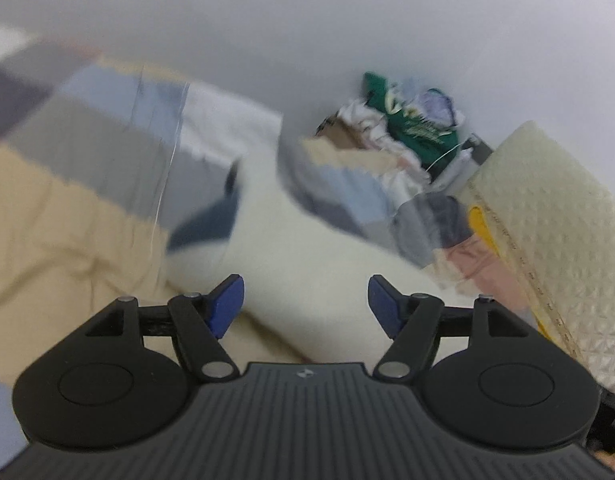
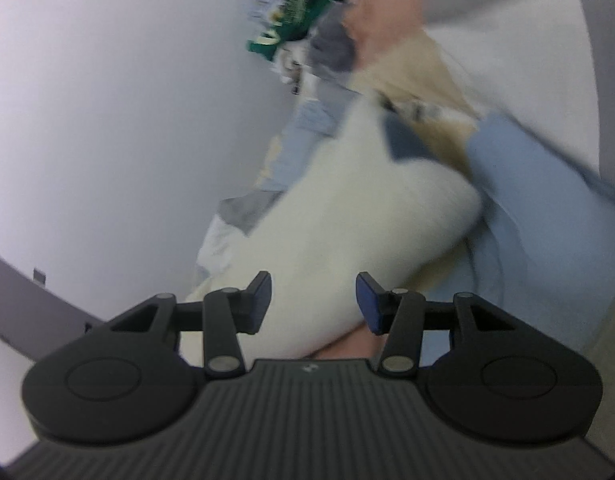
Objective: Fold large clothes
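I've got both the left gripper [image 1: 305,302] and the right gripper [image 2: 313,302] released, jaws apart, nothing in them. The white fleece garment [image 1: 291,240] lies bunched on the table, seemingly partly folded. The pile of clothes [image 1: 403,136] beyond looks untouched, so plenty remains.

A plain white wall [image 1: 307,20] is seen behind everything in the left wrist view, and it fills the left half of the right wrist view. At the right edge of the left wrist view a pale quilted panel [image 1: 555,216] with a raised diamond pattern is set at a tilt, and a yellow patch [image 1: 481,224] is seen just beside its lower left edge. In the right wrist view a dark grey strip [image 2: 23,280] is seen curving along the foot of the wall, low on the left.
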Tool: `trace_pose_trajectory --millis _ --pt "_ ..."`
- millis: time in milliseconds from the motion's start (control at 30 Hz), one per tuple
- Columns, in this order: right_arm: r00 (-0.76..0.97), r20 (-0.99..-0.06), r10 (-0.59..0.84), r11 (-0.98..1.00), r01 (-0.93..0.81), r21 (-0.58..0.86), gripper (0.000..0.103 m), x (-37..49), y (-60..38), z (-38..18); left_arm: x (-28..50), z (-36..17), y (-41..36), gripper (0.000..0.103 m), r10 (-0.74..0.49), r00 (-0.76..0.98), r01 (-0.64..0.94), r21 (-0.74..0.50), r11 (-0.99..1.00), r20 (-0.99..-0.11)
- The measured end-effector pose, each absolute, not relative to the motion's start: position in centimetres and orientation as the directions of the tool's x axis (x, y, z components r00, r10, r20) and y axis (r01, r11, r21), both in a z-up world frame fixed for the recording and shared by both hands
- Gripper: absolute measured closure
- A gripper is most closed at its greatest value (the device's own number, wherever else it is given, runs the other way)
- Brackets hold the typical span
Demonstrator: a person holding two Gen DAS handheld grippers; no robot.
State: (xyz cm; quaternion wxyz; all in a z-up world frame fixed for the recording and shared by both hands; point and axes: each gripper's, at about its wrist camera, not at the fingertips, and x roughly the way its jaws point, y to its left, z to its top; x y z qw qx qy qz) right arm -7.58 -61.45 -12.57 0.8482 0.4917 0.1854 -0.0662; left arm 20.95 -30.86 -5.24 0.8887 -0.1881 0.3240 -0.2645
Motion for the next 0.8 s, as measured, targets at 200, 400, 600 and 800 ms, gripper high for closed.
trace_pose_trajectory --millis 200,400,600,800 --pt "0.946 -0.320 0.045 0.641 0.218 0.736 0.053 -9.6 -58.6 -4.9 16.2 2.2 -30.2 0.030 -0.596 0.686 0.423 -0.439 0.793 -0.416" --pt "0.958 -0.286 0.031 0.733 0.173 0.658 0.052 -12.1 -55.7 0.2 11.0 7.6 -30.2 0.030 -0.596 0.704 0.491 -0.342 0.801 -0.386" --pt "0.963 -0.268 0.003 0.823 0.150 0.548 0.052 -13.9 -53.4 4.1 6.4 11.1 -30.1 0.030 -0.583 0.730 0.539 -0.224 0.812 -0.356" --pt "0.958 -0.283 -0.038 0.888 0.162 0.430 0.052 -15.7 -51.1 6.4 3.0 12.1 -29.0 0.030 -0.580 0.743 0.554 -0.180 0.813 -0.334"
